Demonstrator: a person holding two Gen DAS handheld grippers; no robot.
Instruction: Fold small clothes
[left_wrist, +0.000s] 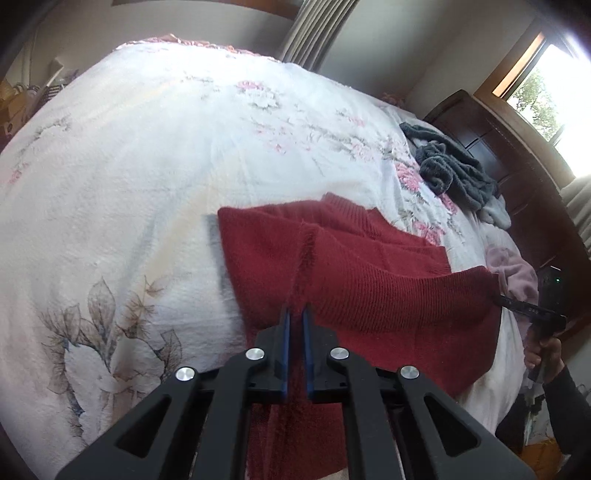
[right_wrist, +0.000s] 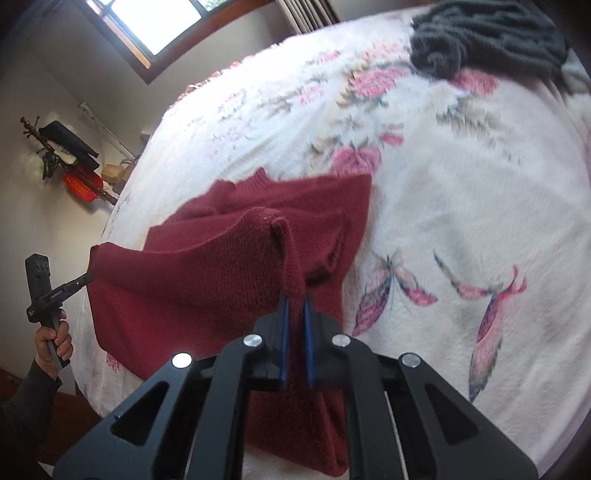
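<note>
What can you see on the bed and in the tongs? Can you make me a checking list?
Surface: floral bedspread, covering the bed.
Job's things: red knit sweater, one edge lifted and stretched between both tongs, the rest lying on the bedspread.
Clutter: dark grey clothes in a heap; pale pink garment at the bed's edge.
Grippers: left tongs and right tongs, each shut on the sweater.
Cables: nothing seen.
Surroundings: window, curtain, dark wooden headboard.
</note>
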